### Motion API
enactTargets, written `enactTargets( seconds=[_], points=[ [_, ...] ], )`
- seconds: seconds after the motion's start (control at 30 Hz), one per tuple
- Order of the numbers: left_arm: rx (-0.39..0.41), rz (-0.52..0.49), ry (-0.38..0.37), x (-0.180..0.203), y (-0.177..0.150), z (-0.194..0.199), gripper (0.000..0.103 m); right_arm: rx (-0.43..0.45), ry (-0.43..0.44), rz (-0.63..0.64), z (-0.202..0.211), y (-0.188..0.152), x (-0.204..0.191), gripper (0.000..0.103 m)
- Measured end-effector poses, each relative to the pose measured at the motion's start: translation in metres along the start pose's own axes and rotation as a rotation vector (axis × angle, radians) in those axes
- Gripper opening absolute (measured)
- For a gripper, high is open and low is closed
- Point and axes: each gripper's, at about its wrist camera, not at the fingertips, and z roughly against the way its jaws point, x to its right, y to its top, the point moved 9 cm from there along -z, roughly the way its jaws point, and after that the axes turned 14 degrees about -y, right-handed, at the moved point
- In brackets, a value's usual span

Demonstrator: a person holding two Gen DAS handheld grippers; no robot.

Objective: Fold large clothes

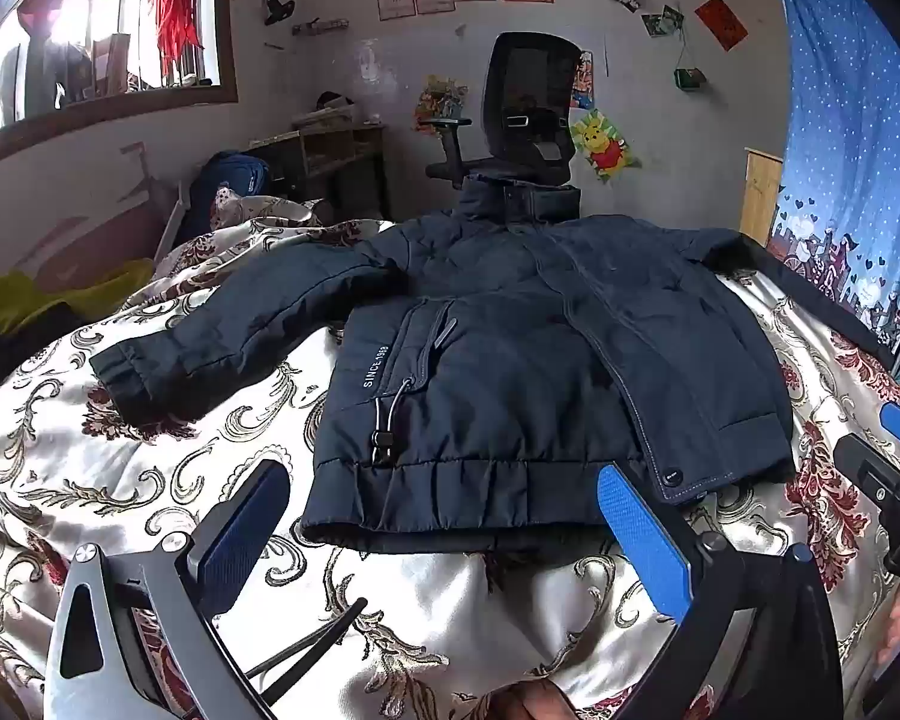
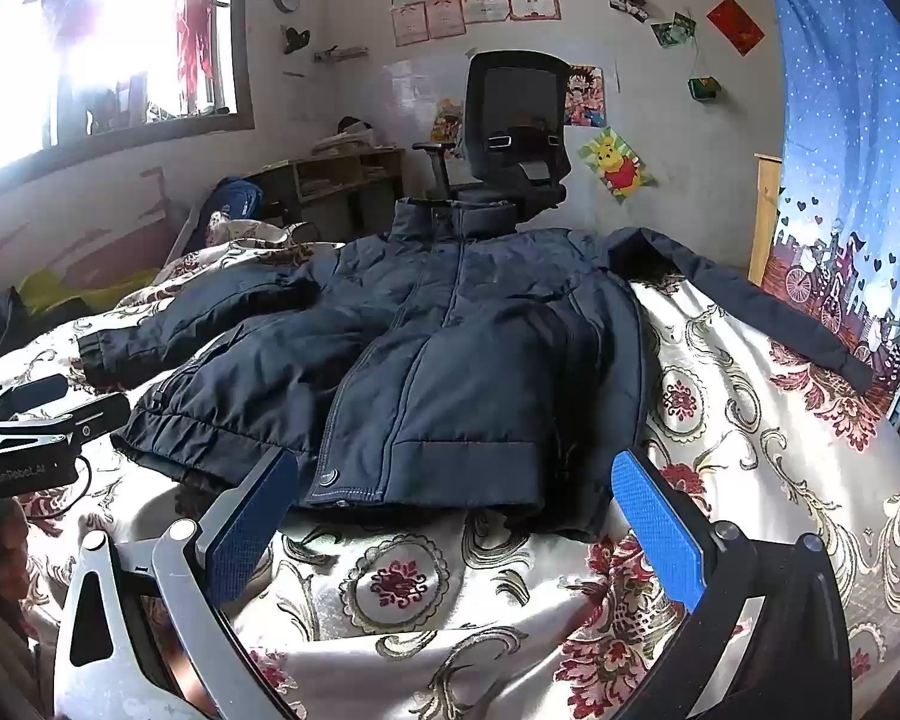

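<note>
I am holding the left gripper [image 1: 444, 516] wide apart and empty, low in frame near the hem of the navy jacket [image 1: 510, 360]. The right gripper [image 2: 456, 504] is likewise spread wide, hovering over the floral bedspread [image 2: 450, 612], jacket lying flat at mid-frame.

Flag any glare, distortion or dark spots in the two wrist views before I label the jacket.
Right wrist: window blown out, flare washing the upper left. Left wrist: window bright but milder. Both: fisheye bending at the edges, dark corner vignette; the navy jacket reads underexposed, its seams faint, against the shiny bedspread.
</note>
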Motion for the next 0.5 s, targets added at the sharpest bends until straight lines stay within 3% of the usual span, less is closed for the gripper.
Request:
enactTargets(
  seconds=[0.5],
  points=[
    [0.010,-0.001,0.000,0.0000,0.0008,0.0002,0.103,0.015,0.003,-0.009,-0.0011,0.0006,0.0013,0.102]
  ],
)
